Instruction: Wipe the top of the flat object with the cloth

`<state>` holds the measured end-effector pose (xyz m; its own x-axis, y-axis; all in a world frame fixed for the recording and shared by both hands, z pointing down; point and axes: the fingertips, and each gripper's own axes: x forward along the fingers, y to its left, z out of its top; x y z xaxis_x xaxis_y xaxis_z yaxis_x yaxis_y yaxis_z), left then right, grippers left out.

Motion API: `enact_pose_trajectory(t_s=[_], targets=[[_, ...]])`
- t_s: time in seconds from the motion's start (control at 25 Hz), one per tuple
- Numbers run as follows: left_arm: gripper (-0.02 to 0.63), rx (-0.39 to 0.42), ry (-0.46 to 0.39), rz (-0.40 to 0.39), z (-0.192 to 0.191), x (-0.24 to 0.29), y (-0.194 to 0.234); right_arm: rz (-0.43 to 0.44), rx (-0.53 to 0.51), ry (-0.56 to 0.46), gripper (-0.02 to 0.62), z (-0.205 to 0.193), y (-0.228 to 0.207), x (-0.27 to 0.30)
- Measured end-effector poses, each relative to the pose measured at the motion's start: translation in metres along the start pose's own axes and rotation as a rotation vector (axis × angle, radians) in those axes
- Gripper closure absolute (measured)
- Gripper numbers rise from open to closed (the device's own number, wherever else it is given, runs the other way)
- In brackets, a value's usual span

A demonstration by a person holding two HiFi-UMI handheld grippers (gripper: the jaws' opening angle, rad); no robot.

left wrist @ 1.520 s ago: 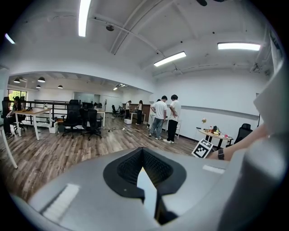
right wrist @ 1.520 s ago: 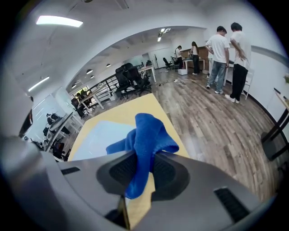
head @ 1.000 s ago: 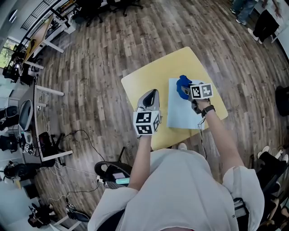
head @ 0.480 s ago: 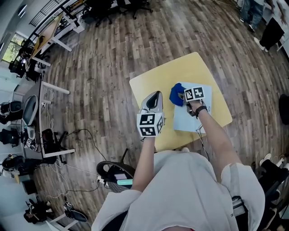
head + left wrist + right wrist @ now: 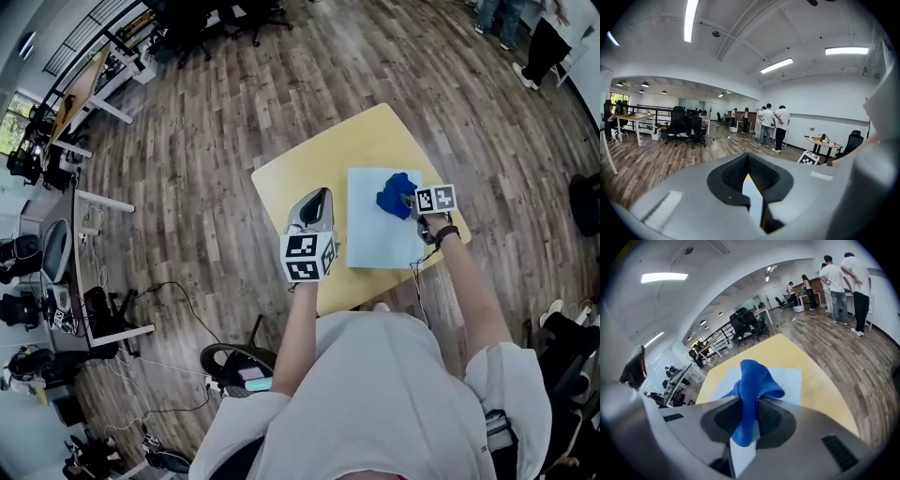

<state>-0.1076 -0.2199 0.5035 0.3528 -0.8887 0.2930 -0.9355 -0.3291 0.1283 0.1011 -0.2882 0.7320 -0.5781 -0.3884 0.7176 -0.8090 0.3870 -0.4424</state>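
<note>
A pale blue flat sheet (image 5: 380, 234) lies on the yellow table (image 5: 300, 169). A bunched blue cloth (image 5: 396, 195) rests on the sheet's far right part, and my right gripper (image 5: 411, 201) is shut on it. In the right gripper view the cloth (image 5: 752, 380) sticks out between the jaws of the right gripper (image 5: 747, 420), over the sheet (image 5: 787, 380). My left gripper (image 5: 311, 208) hangs above the table's left half, left of the sheet, its jaws together and holding nothing. The left gripper view looks out over the left gripper (image 5: 750, 180) into the room.
The table's near edge (image 5: 366, 295) is close to the person's body. An office chair base (image 5: 234, 361) stands on the wooden floor at the lower left. Desks with equipment (image 5: 56, 253) line the left side. Several people (image 5: 773, 124) stand far off.
My right gripper dragged the cloth across the sheet's far part, first to its left corner, then back toward the right. The left gripper stayed in place.
</note>
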Motion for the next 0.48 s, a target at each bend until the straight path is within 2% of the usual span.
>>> enact_pose_trajectory(t_s=[0.24, 0.36, 0.48], targets=[[0.602, 0.004, 0.010, -0.013, -0.002, 0.005, -0.011, -0.099, 0.062, -0.011, 0.520, -0.016, -0.060, -0.041], [0.601, 0.002, 0.010, -0.012, -0.001, 0.004, -0.012, -0.113, 0.084, -0.011, 0.520, -0.020, -0.067, -0.049], [0.601, 0.003, 0.008, -0.007, -0.003, 0.004, -0.011, -0.105, 0.046, -0.016, 0.520, -0.015, -0.053, -0.048]])
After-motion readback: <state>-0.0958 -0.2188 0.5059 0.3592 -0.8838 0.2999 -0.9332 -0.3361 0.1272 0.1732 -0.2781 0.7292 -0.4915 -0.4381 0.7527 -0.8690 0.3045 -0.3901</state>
